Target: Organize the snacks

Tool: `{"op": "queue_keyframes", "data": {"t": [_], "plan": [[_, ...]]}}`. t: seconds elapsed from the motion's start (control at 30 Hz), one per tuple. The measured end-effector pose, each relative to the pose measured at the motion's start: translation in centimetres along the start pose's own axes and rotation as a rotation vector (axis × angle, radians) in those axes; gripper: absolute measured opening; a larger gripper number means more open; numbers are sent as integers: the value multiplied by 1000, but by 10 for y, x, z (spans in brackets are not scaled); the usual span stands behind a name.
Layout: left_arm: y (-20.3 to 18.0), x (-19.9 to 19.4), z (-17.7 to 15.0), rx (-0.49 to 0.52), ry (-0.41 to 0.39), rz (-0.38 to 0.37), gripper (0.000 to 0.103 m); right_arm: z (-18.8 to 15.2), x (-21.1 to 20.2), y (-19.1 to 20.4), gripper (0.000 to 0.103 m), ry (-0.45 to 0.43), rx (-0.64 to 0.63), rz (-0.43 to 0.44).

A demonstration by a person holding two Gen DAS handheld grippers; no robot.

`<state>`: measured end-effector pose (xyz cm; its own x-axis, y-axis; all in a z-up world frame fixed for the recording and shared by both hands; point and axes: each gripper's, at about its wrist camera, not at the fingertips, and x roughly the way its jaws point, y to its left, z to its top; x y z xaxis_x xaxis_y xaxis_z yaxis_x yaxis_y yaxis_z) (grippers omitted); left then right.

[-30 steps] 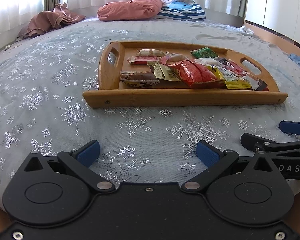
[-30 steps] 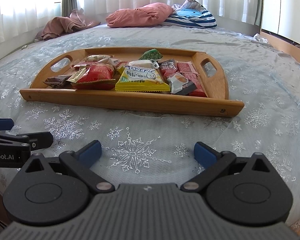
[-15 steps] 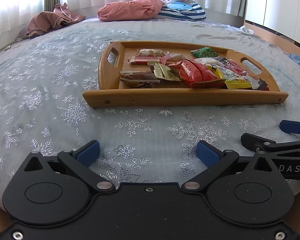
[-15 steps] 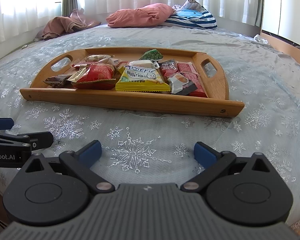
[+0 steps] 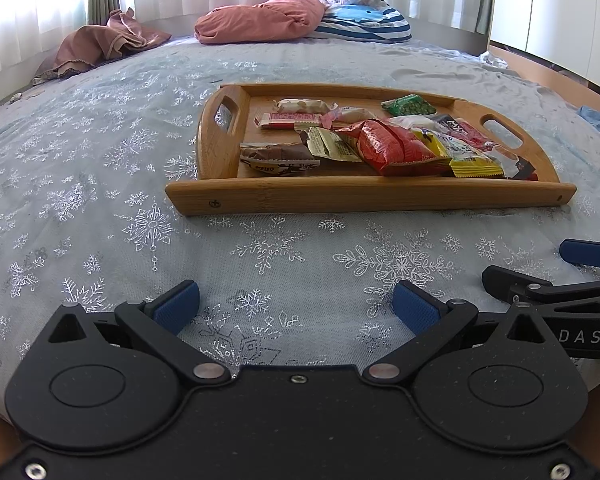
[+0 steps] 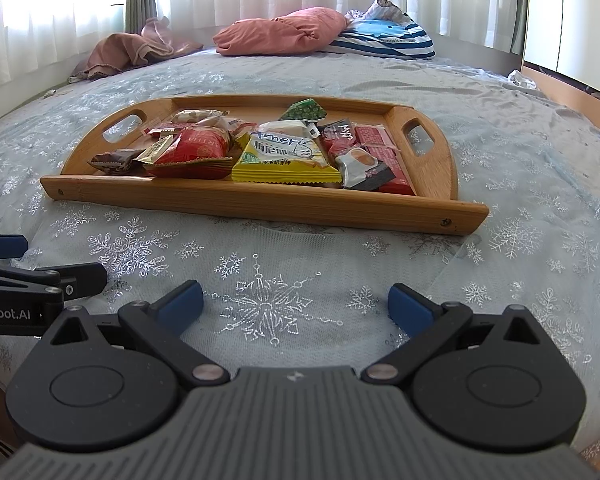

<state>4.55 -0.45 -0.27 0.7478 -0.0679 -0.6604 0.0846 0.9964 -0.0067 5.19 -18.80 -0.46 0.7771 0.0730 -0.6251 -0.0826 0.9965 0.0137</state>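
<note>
A wooden tray point(image 5: 364, 196) point(image 6: 260, 202) with two cut-out handles lies on the bed, holding several snack packets. Among them are a red bag point(image 5: 392, 148) point(image 6: 192, 152), a yellow bag point(image 6: 284, 158) point(image 5: 468, 156), a green packet point(image 5: 410, 105) point(image 6: 306, 110), a brown wrapper point(image 5: 276, 156) point(image 6: 112, 159) and red bars point(image 6: 376, 148). My left gripper point(image 5: 296, 306) hovers open over the bedspread in front of the tray, empty. My right gripper point(image 6: 294, 304) is open and empty too, beside it. Each view shows the other gripper's fingers point(image 5: 588, 254) point(image 6: 4, 246) at its edge.
The bedspread point(image 5: 100, 184) is pale blue with silver snowflakes. A pink pillow point(image 5: 260, 18) and a striped blue one point(image 5: 364, 20) lie at the head; a brown cloth point(image 5: 100, 46) sits far left. Curtains hang behind. A wooden bed edge point(image 6: 568, 92) runs along the right.
</note>
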Motion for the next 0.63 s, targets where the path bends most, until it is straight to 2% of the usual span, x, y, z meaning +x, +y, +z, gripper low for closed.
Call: {"op": "queue_keyframes", "data": {"t": [0.63], "plan": [[-1, -1, 0, 6, -6, 1, 103, 0, 0, 1, 103, 0, 0, -1]]}}
